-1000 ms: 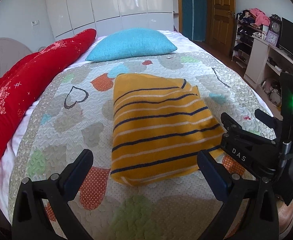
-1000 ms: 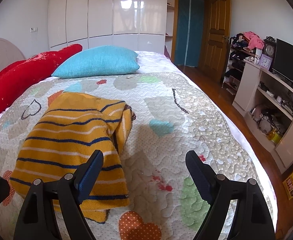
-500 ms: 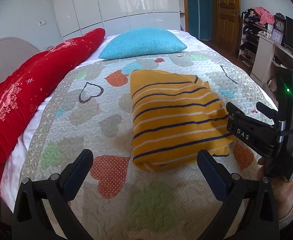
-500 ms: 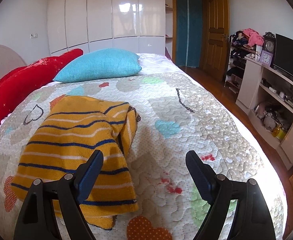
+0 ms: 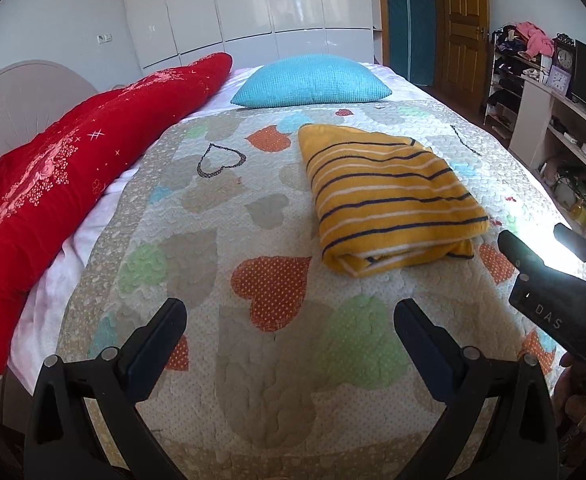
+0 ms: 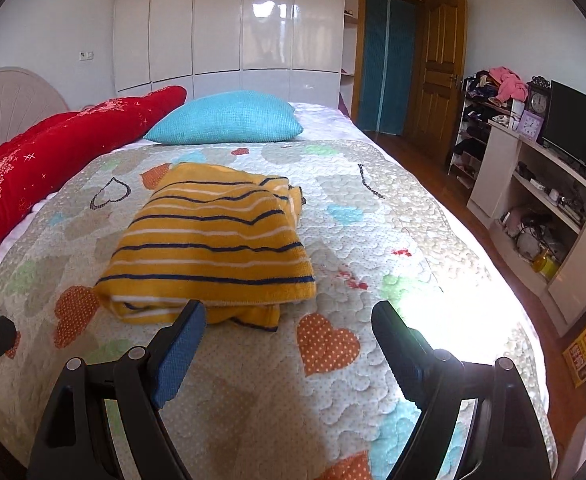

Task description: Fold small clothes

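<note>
1. Left gripper (image 5: pixel 289 338): jaws spread wide, nothing between them; held above the near part of the quilt, clear of the garment. Its black body also shows at the left edge of the right wrist view.
2. Right gripper (image 6: pixel 287 334): jaws released and wide apart, grasping nothing; the left finger, with its blue pad (image 6: pixel 179 354), sits just in front of the garment's near edge, though contact cannot be told. Its body, marked "DAS", appears at the right edge of the left wrist view.
3. Striped garment (image 5: pixel 389 196): yellow with navy and white stripes, folded into a layered rectangle, lying flat on the quilt toward the middle of the bed; stacked layers show at its near edge.
4. Quilt (image 5: pixel 261 364): pale, stitched, patterned with orange, green, blue and grey hearts; covers the bed top.
5. Turquoise pillow (image 5: pixel 311 86): at the far end of the bed, beyond the garment, apart from it.
6. Red bedding (image 5: pixel 73 160): long roll along the left side of the bed, beside a pale headboard (image 5: pixel 25 92).
7. White wardrobe (image 6: pixel 229 32): glossy doors behind the bed.
8. Wooden door (image 6: pixel 439 68): to the right of the wardrobe.
9. Shelf unit (image 6: pixel 541 208): right of the bed, carrying a clock (image 6: pixel 538 102) and dark screen (image 6: pixel 579 130).
</note>
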